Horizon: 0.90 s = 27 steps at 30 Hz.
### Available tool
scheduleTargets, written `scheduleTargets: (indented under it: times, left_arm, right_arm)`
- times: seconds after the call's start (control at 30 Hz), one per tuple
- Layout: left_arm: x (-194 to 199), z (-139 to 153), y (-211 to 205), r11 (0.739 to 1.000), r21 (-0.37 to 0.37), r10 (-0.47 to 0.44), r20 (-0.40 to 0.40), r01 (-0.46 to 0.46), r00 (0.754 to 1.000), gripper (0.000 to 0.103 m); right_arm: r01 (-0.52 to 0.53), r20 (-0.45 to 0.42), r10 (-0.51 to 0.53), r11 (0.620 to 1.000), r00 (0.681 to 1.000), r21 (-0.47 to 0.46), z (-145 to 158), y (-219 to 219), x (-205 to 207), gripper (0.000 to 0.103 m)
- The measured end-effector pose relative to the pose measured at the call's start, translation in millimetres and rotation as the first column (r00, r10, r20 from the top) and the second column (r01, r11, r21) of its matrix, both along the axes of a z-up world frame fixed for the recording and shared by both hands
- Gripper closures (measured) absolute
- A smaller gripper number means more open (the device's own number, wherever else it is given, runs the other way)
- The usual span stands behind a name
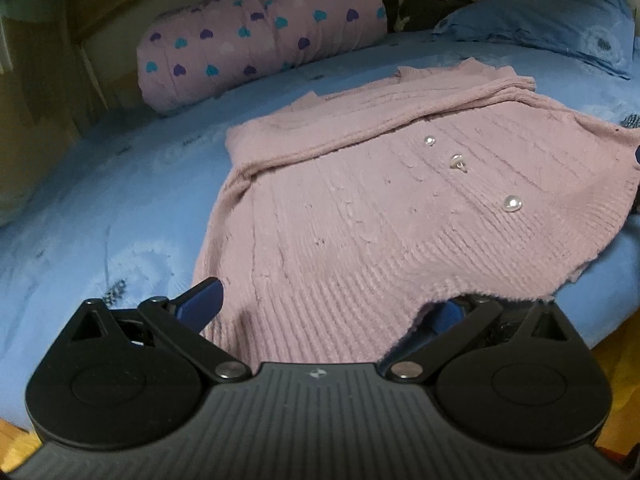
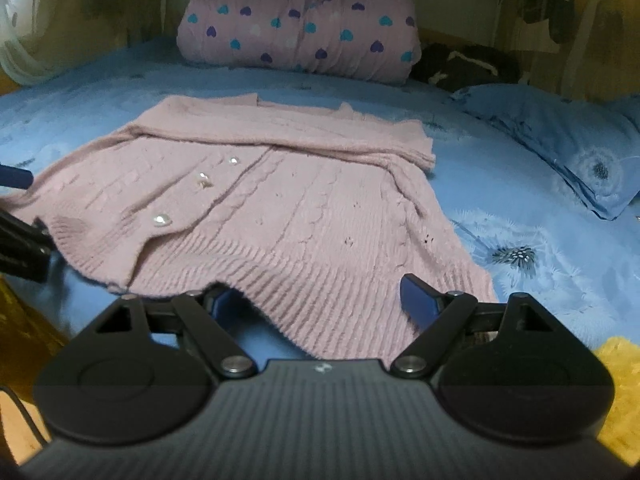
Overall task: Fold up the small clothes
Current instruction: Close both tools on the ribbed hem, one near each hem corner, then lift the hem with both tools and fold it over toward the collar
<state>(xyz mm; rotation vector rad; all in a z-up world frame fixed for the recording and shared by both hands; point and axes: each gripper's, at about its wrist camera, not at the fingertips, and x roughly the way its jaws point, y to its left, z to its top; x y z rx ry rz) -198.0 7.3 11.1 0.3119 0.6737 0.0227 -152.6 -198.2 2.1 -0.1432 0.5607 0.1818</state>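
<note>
My left gripper (image 1: 324, 304) stands wide open, and the ribbed hem of the pink cardigan (image 1: 360, 208) lies between my blue fingers (image 1: 202, 300); the cloth drapes over my right-hand finger, hiding most of it, while the left one sits just at the hem's corner. I cannot tell whether either pad presses the knit. Ahead of these fingers the cardigan spreads flat on the blue sheet (image 1: 100, 208), with three pearl buttons (image 1: 512, 203) up and to the right.

My right gripper (image 2: 320, 300) is open just as wide. The cardigan (image 2: 280, 208) hem runs between its fingers (image 2: 418, 298), covering the left one in part. Far beyond the fingers lies a heart-print roll (image 2: 304, 28), and a blue pillow (image 2: 560, 136) off to the right.
</note>
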Motion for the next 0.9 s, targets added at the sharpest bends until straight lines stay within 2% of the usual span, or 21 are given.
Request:
scheduleTargets:
  times: [0.1, 0.17, 0.2, 0.23, 0.27, 0.37, 0.47, 0.67, 0.9]
  left_arm:
    - [-1, 4, -3, 1.000, 0.000, -0.015, 0.010, 0.015, 1.000, 0.019]
    - [-1, 5, -3, 1.000, -0.001, -0.012, 0.007, 0.012, 1.000, 0.039]
    - [0, 6, -3, 1.000, 0.000, -0.003, 0.001, 0.003, 1.000, 0.045]
    - [1, 7, -2, 1.000, -0.008, -0.002, -0.003, 0.002, 1.000, 0.056]
    - [2, 8, 0, 1.000, -0.028, -0.008, -0.005, 0.008, 1.000, 0.067]
    - [4, 15, -1, 0.998, -0.065, -0.021, 0.003, 0.021, 1.000, 0.087]
    - [5, 28, -5, 0.998, -0.052, -0.023, 0.055, 0.026, 0.998, 0.092]
    - [17, 61, -10, 0.999, -0.047, -0.011, 0.157, 0.019, 0.988, 0.094]
    - [56, 86, -11, 0.998, -0.062, 0.040, 0.195, -0.028, 0.980, 0.095]
  right_arm:
    - [-0.009, 0.004, 0.009, 1.000, 1.000, 0.014, 3, -1, -1, 0.039]
    - [-0.007, -0.004, 0.008, 1.000, 1.000, 0.010, 4, -1, 0, 0.068]
    - [-0.007, -0.009, 0.007, 1.000, 1.000, 0.011, 4, -1, 1, 0.076]
    - [-0.006, -0.013, 0.007, 1.000, 1.000, 0.013, 5, -1, 2, 0.084]
    - [-0.005, -0.015, 0.005, 1.000, 1.000, 0.016, 5, -1, 3, 0.086]
    - [-0.002, 0.007, 0.002, 1.000, 1.000, 0.013, 9, -1, 5, 0.091]
    - [-0.003, 0.051, 0.003, 1.000, 0.999, -0.009, 15, 2, 7, 0.094]
    - [0.013, 0.161, -0.007, 0.999, 0.987, -0.033, 35, 2, 14, 0.095]
    - [0.021, 0.244, -0.013, 0.999, 0.970, -0.033, 59, 0, 40, 0.095]
